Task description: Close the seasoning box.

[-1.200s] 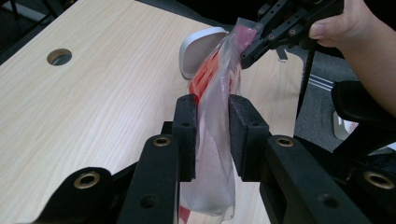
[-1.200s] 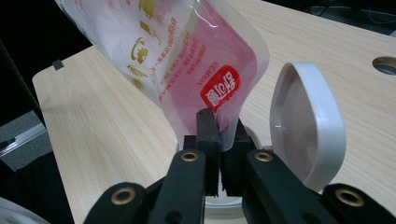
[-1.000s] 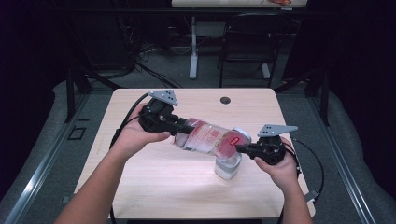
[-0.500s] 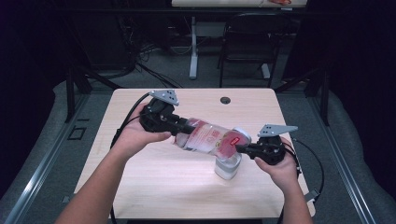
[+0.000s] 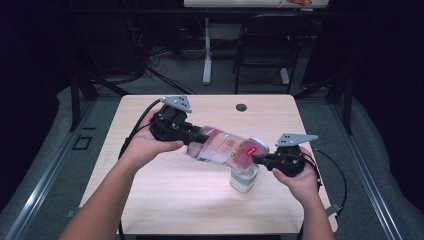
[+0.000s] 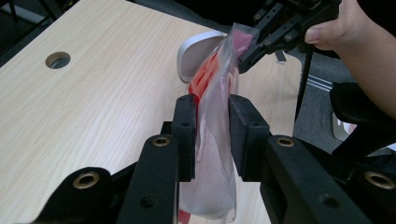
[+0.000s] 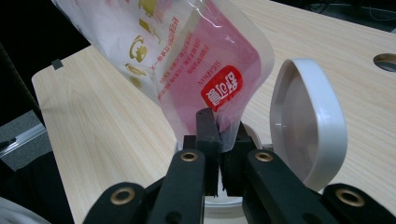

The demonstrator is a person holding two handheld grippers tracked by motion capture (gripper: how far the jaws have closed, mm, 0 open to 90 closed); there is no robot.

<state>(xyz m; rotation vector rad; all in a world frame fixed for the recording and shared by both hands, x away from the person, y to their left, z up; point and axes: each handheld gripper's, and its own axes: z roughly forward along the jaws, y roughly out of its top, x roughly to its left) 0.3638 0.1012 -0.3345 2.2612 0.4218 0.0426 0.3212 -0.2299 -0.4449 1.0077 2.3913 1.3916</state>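
The clear glass jar with a flipped-up white round lid (image 5: 244, 177) stands on the pale wooden table (image 5: 165, 200), toward the person's right, and serves as the landmark. Directly above its mouth hangs the lower end of a soft see-through plastic pouch printed in red and gold, part-filled with white granules (image 5: 225, 148), which slants up and away from the jar toward the left.

The right gripper (image 5: 260, 159), just above the jar, has its jaws pressed together on the pouch's thin lower edge. The left gripper (image 5: 197, 136), farther from the jar, pinches the fuller upper body with its jaws partly apart.

The pouch looks limp and slick; its weight likely shifts as the granules slide, so a grip on the flat seam or a corner should hold better than one on the bulging middle. The jar looks rigid but breakable.

The right gripper view shows the lid's (image 7: 306, 123) hollow inside and the red label. The left gripper view shows the granules settled between its fingers (image 6: 245, 135). The high view shows the table's cable hole (image 5: 241, 107) beyond the jar.
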